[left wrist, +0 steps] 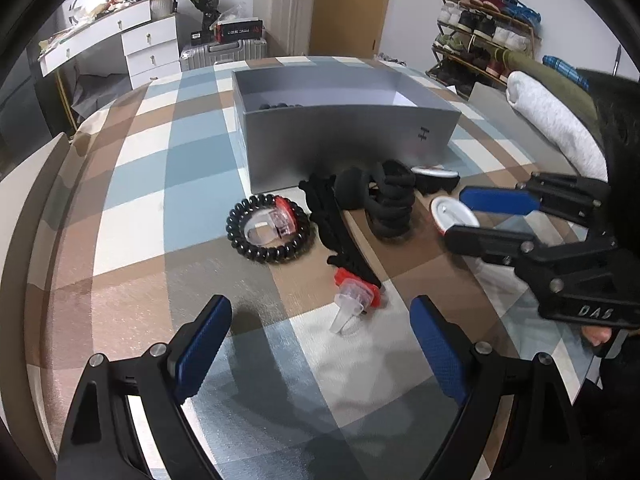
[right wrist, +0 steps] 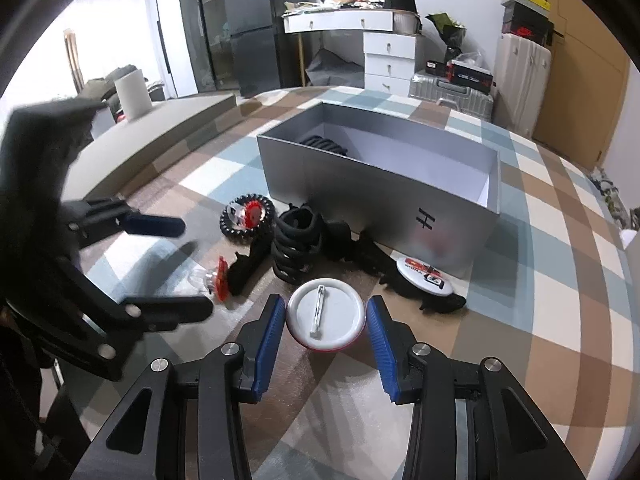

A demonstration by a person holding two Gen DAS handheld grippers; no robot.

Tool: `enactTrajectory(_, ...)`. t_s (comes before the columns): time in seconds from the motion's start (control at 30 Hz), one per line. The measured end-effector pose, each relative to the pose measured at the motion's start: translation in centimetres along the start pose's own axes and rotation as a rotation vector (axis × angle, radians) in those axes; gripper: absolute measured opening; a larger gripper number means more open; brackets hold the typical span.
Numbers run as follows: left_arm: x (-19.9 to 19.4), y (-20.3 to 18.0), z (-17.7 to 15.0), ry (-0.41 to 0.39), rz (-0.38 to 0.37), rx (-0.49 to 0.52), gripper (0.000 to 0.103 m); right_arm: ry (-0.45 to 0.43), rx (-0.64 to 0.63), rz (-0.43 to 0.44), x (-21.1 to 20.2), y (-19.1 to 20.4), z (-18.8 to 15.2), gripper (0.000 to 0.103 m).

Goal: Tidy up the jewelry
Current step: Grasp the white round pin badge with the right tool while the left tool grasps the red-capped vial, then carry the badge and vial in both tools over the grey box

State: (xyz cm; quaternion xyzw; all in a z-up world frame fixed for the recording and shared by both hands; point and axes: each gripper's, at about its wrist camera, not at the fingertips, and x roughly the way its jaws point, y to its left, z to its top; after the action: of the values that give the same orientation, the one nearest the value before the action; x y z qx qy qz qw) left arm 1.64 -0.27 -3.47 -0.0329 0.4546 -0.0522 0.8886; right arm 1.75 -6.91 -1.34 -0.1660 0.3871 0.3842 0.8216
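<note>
Right gripper is pinching the pin badge by its rim between both pads, pin side up. The rim is thin and rounded, so the badge risks popping out sideways before reaching the grey box. Left gripper is hanging spread, nothing between its jaws, clear clip just ahead.

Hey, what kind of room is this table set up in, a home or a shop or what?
Most likely a lived-in room at home, perhaps a bedroom or entry area. A shoe rack full of shoes, a white dressing table with drawers, and hard-shell suitcases stand against the walls behind the checked tablecloth.
</note>
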Motion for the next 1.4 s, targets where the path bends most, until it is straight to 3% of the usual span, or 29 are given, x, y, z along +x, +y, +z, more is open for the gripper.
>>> enactTrajectory(0.17,-0.3,-0.5,-0.2,-0.012,-0.019,0.013,0.085,-0.015,0.013,0.003,-0.5,-0.4,0.1,0.041)
enactTrajectory(0.33,-0.1,-1.2,-0.3,-0.008,-0.032,0.047,0.054,-0.02,0.023,0.007,-0.5,-0.7,0.2,0.041)
enactTrajectory(0.4,-0.1,-1.3,-0.3,-0.013,-0.037,0.055,0.045,-0.019,0.023,0.008,-0.5,-0.7,0.2,0.041)
enactTrajectory(0.57,0.0,-1.2,-0.2,-0.024,-0.031,0.042,0.037,-0.019,0.024,0.01,-0.5,-0.6,0.1,0.041)
enactTrajectory(0.63,0.0,-1.3,-0.1,-0.027,-0.026,0.04,0.021,-0.019,0.02,0.011,-0.4,-0.6,0.2,0.041)
enactTrajectory(0.67,0.0,-1.3,-0.1,-0.026,-0.031,0.039,0.019,-0.02,0.02,0.011,-0.4,-0.5,0.1,0.041)
enactTrajectory(1.4,-1.0,-1.0,0.1,-0.072,-0.043,0.006,0.018,-0.056,0.027,0.02,-1.1,-0.6,0.3,0.041)
